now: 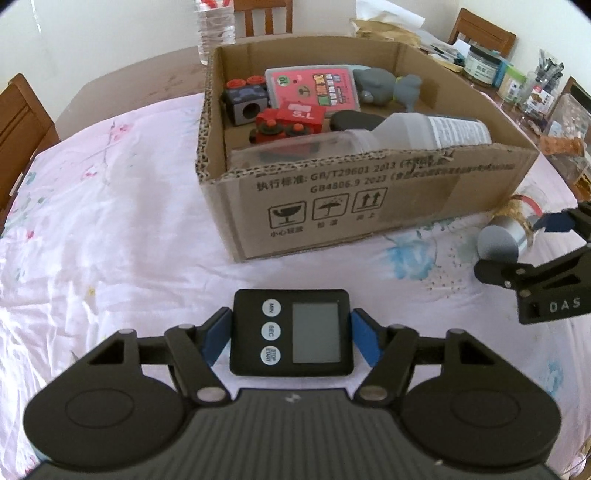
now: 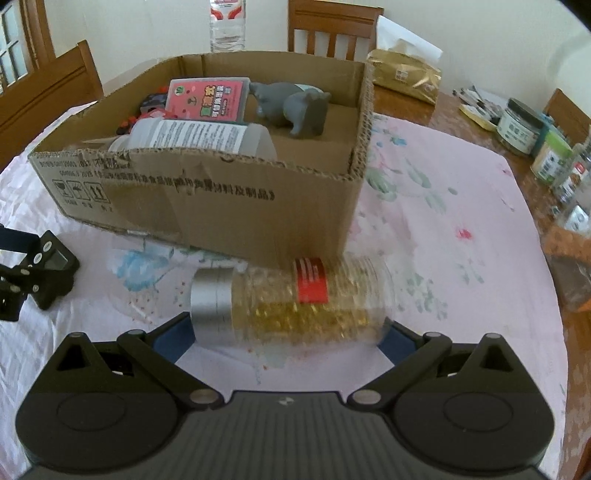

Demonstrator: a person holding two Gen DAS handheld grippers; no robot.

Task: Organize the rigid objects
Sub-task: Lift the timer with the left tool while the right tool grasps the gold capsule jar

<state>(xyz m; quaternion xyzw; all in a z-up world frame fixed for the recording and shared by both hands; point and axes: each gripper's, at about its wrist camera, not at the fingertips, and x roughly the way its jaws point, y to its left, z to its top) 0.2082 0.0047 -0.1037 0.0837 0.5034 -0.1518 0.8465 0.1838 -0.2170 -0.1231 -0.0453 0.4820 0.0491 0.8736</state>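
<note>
A black digital timer (image 1: pixel 290 332) lies flat on the pink cloth, and my left gripper (image 1: pixel 290 338) is shut on it, one blue pad against each side. A clear jar (image 2: pixel 295 306) of golden bits, with a silver lid and a red label, lies on its side in front of the cardboard box (image 2: pixel 207 206). My right gripper (image 2: pixel 286 334) spans it lengthwise, one pad at the lid and the other at the base. In the left wrist view, the jar (image 1: pixel 502 240) and the right gripper (image 1: pixel 524 251) sit at the right edge.
The box (image 1: pixel 332 199) holds a white bottle (image 1: pixel 406 133), a pink case (image 1: pixel 314 86), a grey animal figure (image 1: pixel 384 86), a red toy train (image 1: pixel 291 123) and a dark cube (image 1: pixel 245 103). Jars and tins (image 2: pixel 535 140) crowd the table's right side. Wooden chairs (image 2: pixel 328 26) and a water bottle (image 2: pixel 227 22) stand behind.
</note>
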